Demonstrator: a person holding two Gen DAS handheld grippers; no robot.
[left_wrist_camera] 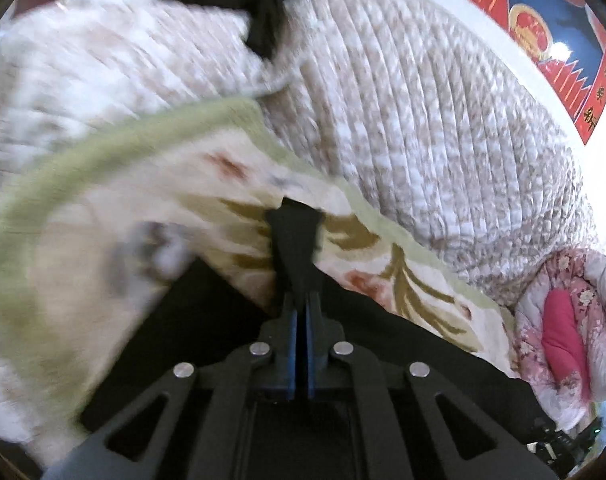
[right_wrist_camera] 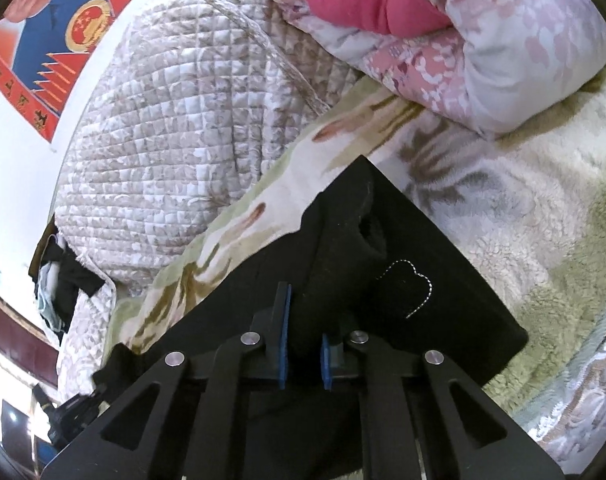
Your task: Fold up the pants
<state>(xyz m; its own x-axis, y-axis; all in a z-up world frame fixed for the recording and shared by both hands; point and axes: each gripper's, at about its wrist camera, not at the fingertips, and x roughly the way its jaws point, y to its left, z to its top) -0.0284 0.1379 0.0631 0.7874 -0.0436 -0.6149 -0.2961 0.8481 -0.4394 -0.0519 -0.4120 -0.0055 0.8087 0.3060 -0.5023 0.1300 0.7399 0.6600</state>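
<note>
The black pants lie on a cream floral fleece blanket on the bed. In the right wrist view a thick fold of the pants fills the gap between the blue pads of my right gripper, which is shut on it. A white stitched outline shows on the cloth. In the left wrist view my left gripper has its fingers pressed together, and black pants cloth spreads to both sides below them. Whether cloth sits between them is hidden. That view is blurred on the left.
A beige quilted cover is heaped behind the blanket and also shows in the right wrist view. A pink floral duvet with a red pillow lies at the blanket's far end. Dark clothes lie on the quilt. A red and blue poster hangs on the wall.
</note>
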